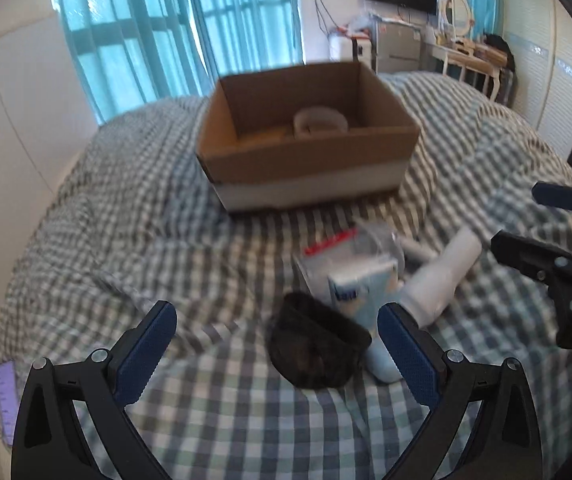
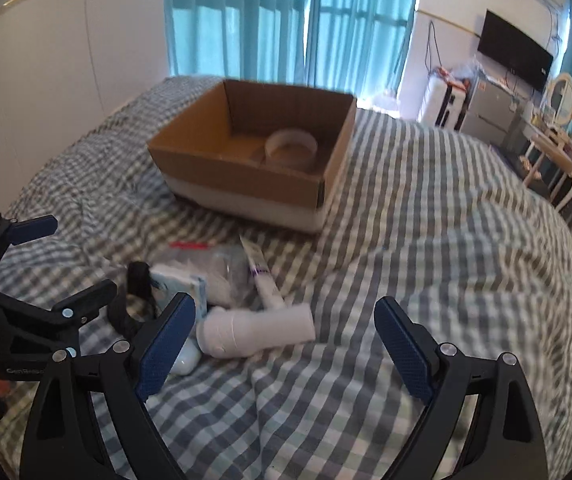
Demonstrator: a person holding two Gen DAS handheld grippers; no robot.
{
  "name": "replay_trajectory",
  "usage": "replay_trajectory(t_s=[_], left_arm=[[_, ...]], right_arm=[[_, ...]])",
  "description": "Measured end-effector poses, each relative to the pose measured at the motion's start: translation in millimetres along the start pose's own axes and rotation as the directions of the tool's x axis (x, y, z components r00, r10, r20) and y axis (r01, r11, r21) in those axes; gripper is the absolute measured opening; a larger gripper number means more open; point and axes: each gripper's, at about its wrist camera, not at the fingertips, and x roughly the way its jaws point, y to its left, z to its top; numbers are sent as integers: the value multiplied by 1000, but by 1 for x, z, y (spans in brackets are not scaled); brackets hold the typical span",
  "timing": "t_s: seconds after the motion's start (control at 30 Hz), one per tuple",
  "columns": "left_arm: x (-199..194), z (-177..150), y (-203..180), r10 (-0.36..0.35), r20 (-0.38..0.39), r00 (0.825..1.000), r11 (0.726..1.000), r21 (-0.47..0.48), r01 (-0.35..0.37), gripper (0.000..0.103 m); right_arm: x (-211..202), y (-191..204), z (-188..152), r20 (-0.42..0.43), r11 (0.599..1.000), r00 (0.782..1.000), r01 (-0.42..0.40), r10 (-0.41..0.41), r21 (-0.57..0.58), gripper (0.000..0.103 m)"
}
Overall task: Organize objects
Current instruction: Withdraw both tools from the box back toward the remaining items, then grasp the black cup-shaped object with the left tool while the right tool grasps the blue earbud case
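Left wrist view: the left gripper point(image 1: 277, 323) hangs spread wide and empty over a checked grey-and-white bedspread point(image 1: 126, 216), a crumpled black fabric pouch point(image 1: 317, 350) lying between its blue pads. Just beyond lies a blurred heap: a pale blue carton point(image 1: 359, 294), a clear plastic bag with a red strip point(image 1: 345, 246), a white cylindrical bottle point(image 1: 441, 276). The right gripper point(image 2: 285, 320) is likewise spread, grasping nothing, with the bottle between its fingers. Farther back sits an open brown cardboard box point(image 1: 305, 152) holding a whitish ring-shaped object point(image 2: 291, 146), partly hidden by the wall.
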Motion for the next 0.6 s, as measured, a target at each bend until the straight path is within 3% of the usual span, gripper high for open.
replay_trajectory(t_s=[0.23,0.3,0.4,0.5,0.53,0.57,0.6], left_arm=[[35,-27,-14,-32,-107,994,997,62,38,103],[46,-30,-16,-10,-143,990,997,68,20,103],[60,-28,-6,-48,-191,980,999,6,50,103],[62,-24,4,-90,-167,982,995,-59,81,102],[62,-23,6,-99,-160,982,994,-69,89,100],[61,-22,8,-115,-146,983,991,-83,103,92],[61,-22,9,-130,-139,982,989,-91,118,77]], right_arm=[[21,1,-16,-56,1000,998,2,-1,22,91],[22,5,-15,-57,1000,998,11,-11,6,91],[25,11,-16,-70,1000,997,26,-26,-12,91],[24,15,-17,-73,999,996,48,-50,-24,91],[23,17,-17,-74,998,995,57,-59,-29,91],[22,19,-17,-79,997,995,66,-68,-36,91],[21,22,-17,-83,996,994,73,-76,-43,91]])
